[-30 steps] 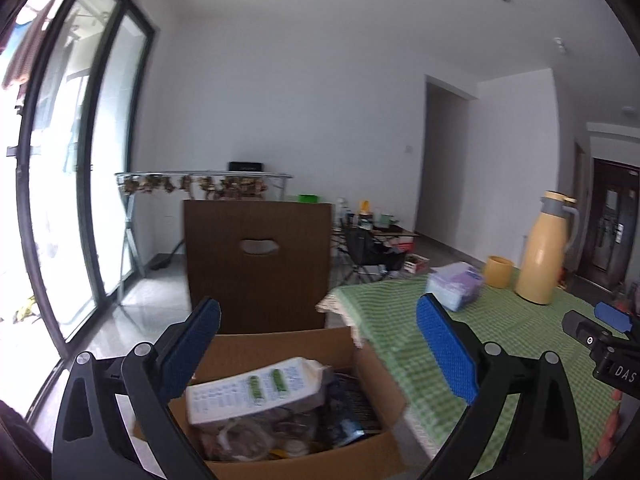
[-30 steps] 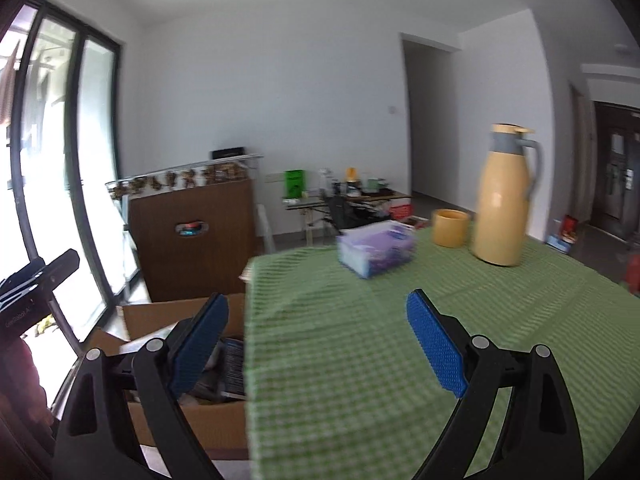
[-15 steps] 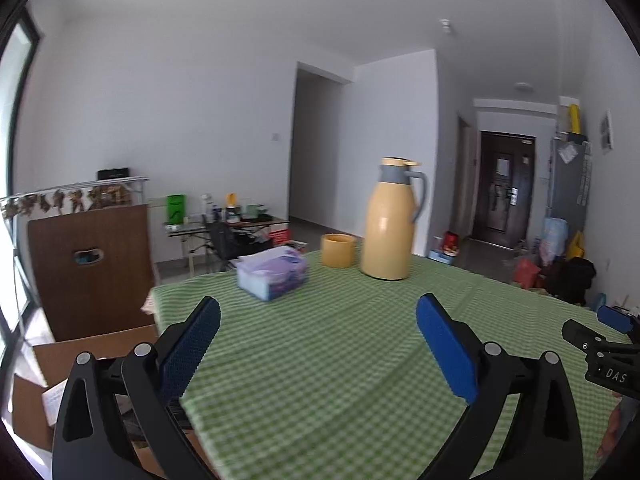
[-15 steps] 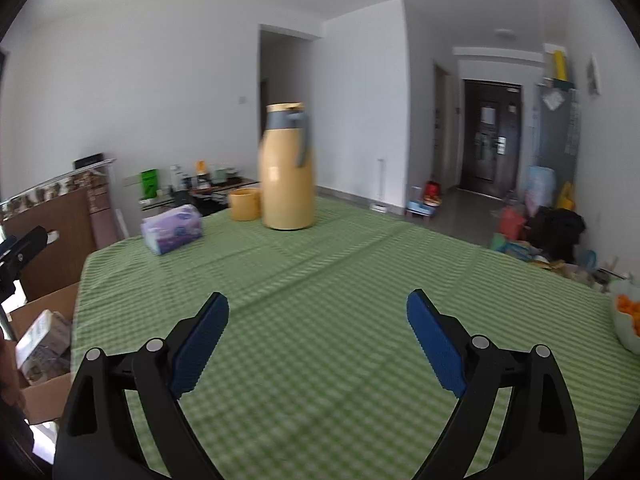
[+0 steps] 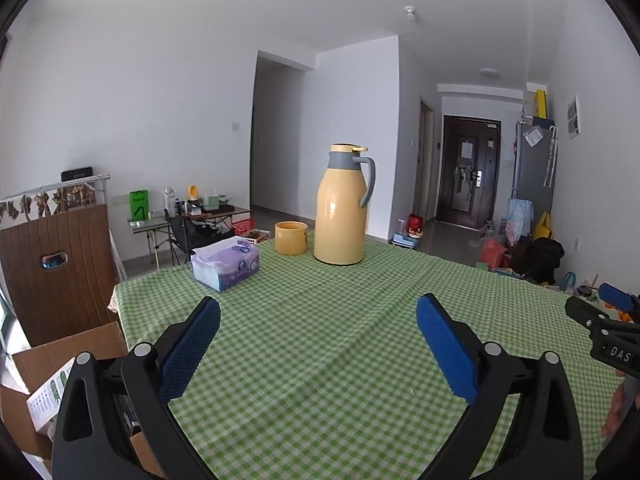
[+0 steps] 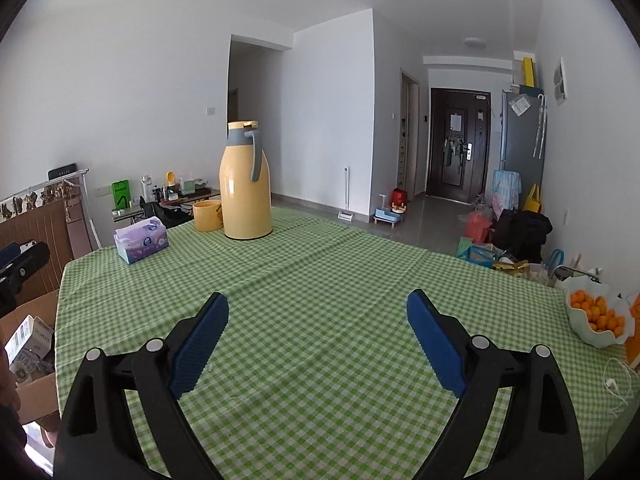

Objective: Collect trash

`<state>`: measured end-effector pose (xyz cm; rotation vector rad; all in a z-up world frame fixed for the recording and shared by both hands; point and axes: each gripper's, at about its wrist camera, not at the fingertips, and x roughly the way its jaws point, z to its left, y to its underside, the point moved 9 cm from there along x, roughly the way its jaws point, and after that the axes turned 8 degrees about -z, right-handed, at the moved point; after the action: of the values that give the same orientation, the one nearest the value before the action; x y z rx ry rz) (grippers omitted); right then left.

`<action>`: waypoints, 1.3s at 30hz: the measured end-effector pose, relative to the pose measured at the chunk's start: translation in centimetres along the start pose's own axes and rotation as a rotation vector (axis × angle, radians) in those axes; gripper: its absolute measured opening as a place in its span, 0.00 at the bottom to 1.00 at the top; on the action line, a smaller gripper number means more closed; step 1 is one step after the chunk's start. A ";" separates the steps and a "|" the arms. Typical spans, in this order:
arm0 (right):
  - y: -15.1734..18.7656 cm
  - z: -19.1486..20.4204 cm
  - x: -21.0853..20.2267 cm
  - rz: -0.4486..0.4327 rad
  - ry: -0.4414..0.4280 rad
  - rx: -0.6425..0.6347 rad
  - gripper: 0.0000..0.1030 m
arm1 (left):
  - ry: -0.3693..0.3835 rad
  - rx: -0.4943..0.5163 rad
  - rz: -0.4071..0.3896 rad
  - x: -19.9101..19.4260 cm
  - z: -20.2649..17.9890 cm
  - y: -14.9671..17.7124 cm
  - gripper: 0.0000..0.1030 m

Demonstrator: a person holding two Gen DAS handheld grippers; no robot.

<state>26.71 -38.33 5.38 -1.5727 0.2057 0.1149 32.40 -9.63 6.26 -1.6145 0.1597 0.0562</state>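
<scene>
Trash is not evident on the green checked tablecloth; the collected items, including a white printed carton, lie in the cardboard box below the table's near-left edge. Left gripper: fingers spread wide, nothing held. Right gripper: fingers spread wide, nothing held. Both point across the table toward the yellow thermos jug, yellow cup and purple tissue pack, which stand upright at the far left. One tiny white speck lies near the left gripper's right finger; whether it is trash cannot be told. The box lies left of both grippers, nearer the left one. A bowl of small oranges sits at the far right.
</scene>
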 end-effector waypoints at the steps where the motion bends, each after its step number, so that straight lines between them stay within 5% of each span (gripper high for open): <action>1: -0.1 0.2 -0.5 -0.004 -0.005 -0.003 0.85 | -0.001 0.000 -0.003 -0.4 0.2 0.0 0.93; 22: 3.2 4.7 -10.0 0.005 -0.064 -0.018 0.84 | 0.005 0.017 0.001 -13.9 2.2 1.0 0.93; 39: 8.6 9.0 -22.7 -0.013 -0.162 -0.050 0.84 | -0.131 0.036 -0.033 -29.2 7.6 6.0 0.93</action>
<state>3.24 -28.07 1.39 -1.6055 0.0662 0.2376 3.15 -0.36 3.82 -1.5712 0.0327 0.1330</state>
